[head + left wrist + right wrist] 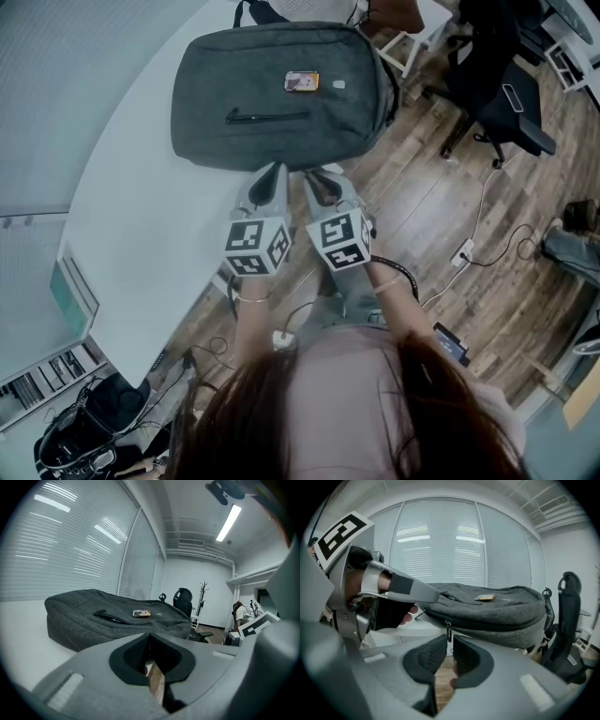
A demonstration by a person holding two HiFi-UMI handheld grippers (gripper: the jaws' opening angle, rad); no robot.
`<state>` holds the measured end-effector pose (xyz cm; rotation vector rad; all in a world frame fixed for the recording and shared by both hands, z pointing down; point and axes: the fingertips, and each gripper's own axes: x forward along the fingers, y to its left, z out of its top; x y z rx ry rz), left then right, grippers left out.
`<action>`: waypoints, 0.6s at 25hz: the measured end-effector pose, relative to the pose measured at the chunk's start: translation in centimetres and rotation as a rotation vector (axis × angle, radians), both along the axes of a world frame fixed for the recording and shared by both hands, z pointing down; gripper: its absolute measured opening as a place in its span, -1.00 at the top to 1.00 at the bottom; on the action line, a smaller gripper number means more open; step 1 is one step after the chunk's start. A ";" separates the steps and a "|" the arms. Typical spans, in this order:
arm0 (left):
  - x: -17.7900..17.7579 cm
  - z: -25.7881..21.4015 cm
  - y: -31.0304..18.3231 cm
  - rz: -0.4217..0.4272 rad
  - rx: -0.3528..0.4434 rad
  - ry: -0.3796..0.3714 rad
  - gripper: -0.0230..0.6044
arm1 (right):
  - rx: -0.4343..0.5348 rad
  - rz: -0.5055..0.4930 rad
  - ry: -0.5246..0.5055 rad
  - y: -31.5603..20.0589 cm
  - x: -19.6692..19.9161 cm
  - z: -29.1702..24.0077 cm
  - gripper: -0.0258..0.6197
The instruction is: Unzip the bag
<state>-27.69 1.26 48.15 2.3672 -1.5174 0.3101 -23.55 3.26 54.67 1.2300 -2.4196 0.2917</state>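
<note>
Though unseen overhead, side zipper pull (447, 629).

Your left gripper (272, 176) and right gripper (323, 184) held side by side ahead of you, both tipped slightly downward, left fingers (133, 656) pressed together, right fingers (424, 657) a narrow slit apart, left forearm (248, 319) and right forearm (398, 298) extended forward.
</note>
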 end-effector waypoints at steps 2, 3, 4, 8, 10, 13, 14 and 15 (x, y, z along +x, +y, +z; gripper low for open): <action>0.0 0.2 -0.2 -0.002 -0.007 -0.001 0.89 | -0.006 -0.001 -0.004 -0.1 -0.1 0.3 0.79; 0.0 0.2 -0.3 -0.003 -0.009 0.000 0.89 | -0.005 -0.002 -0.011 -0.2 -0.1 0.4 0.79; 0.0 0.3 -0.5 -0.005 -0.010 0.002 0.89 | -0.004 -0.003 -0.021 -0.3 -0.2 0.5 0.79; 0.0 0.4 -1.1 -0.005 -0.022 0.008 0.89 | -0.012 -0.004 -0.069 -0.9 -0.6 0.4 0.77; 0.0 0.4 -1.3 -0.004 -0.027 0.004 0.89 | -0.022 -0.005 -0.105 -0.9 -0.9 0.2 0.76; 0.2 0.7 -1.6 -0.002 -0.042 -0.004 0.90 | -0.034 0.012 -0.147 -1.1 -0.9 0.2 0.77; 0.2 0.8 -1.7 -0.001 -0.047 -0.006 0.90 | -0.034 0.017 -0.156 -1.2 -0.8 0.2 0.81; 0.3 0.9 -1.8 -0.001 -0.051 -0.007 0.89 | -0.031 0.019 -0.162 -1.2 -0.8 0.1 0.84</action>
